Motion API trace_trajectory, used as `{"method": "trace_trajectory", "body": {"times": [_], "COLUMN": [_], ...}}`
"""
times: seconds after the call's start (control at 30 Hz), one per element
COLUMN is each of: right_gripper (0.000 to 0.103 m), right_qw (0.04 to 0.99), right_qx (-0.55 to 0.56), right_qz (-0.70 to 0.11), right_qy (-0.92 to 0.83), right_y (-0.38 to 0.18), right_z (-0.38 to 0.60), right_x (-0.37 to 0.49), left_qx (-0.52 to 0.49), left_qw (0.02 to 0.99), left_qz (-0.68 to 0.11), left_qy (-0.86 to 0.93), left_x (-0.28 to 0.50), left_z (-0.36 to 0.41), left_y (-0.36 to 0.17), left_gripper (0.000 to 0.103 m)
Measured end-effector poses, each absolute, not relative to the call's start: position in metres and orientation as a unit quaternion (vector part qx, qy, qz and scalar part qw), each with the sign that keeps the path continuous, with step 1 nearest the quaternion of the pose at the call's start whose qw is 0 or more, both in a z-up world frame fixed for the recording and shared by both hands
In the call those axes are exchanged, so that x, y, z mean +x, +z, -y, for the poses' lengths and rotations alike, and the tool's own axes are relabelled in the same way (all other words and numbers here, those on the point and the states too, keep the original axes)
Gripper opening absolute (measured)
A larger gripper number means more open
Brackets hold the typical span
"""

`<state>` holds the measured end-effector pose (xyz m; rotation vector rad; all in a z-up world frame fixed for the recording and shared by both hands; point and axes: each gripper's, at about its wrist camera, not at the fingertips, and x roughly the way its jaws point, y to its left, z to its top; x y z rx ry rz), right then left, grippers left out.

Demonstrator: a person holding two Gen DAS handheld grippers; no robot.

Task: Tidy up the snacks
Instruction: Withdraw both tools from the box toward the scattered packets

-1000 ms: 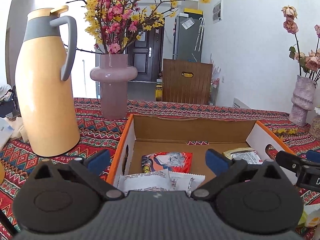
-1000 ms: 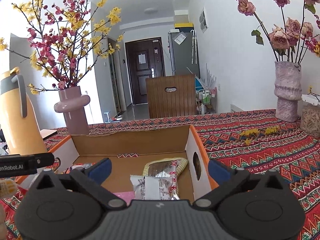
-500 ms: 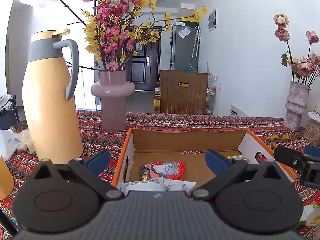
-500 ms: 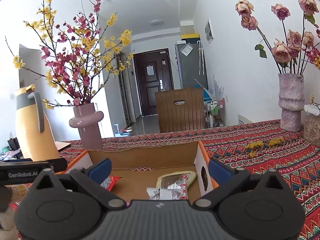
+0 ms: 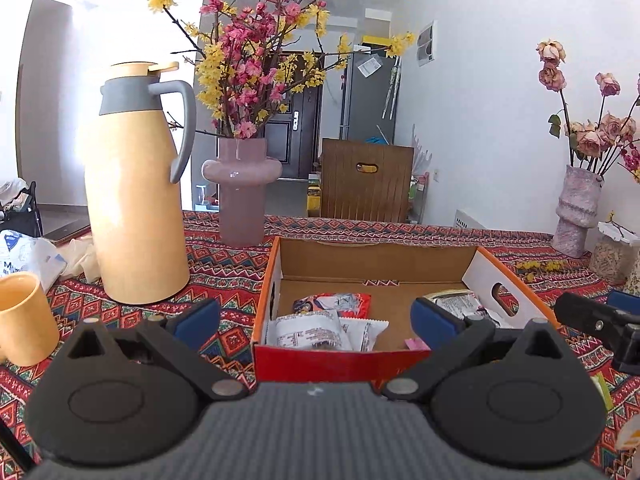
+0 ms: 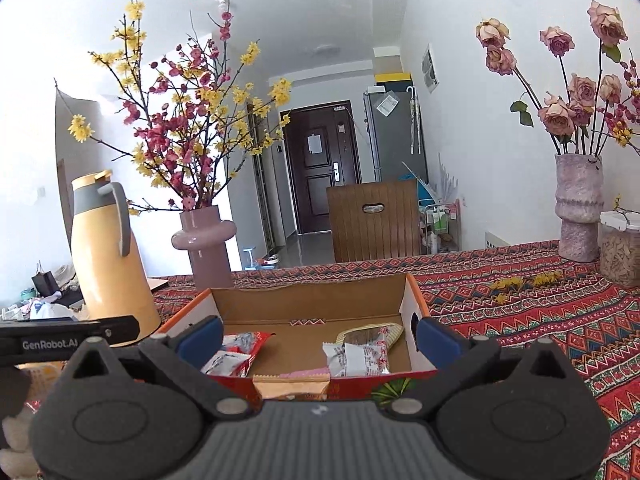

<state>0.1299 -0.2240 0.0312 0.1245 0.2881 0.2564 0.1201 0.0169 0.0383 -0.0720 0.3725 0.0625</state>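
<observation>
My left wrist camera sits low over the bench, close behind the cardboard box, looking forward along the left claw toward the far door. My right wrist camera looks the same way along the right claw, from a spot further right and just as near the box's front wall. Both views share the box, the yellow jug, the pink vase, the wooden chair and the doorway. Each view catches the other claw at its edge.
</observation>
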Motion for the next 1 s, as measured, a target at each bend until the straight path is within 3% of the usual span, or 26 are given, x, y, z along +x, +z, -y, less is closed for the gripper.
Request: {"method": "trace_trajectory", "body": {"times": [1.0], "right_gripper": [0.103], "right_qw": [0.943], "right_qx": [-0.003], "right_qz": [-0.285], "right_qy": [0.172], "right_y": [-0.038], "right_z": [0.182], "right_x": [0.039], "left_qx": [-0.043], "left_qw": [0.965], "left_qz": [-0.258], "left_qy": [0.021], "left_x": [0.025], "left_z": [-0.039], "left_y": [-0.014], "left_gripper": [0.103]}}
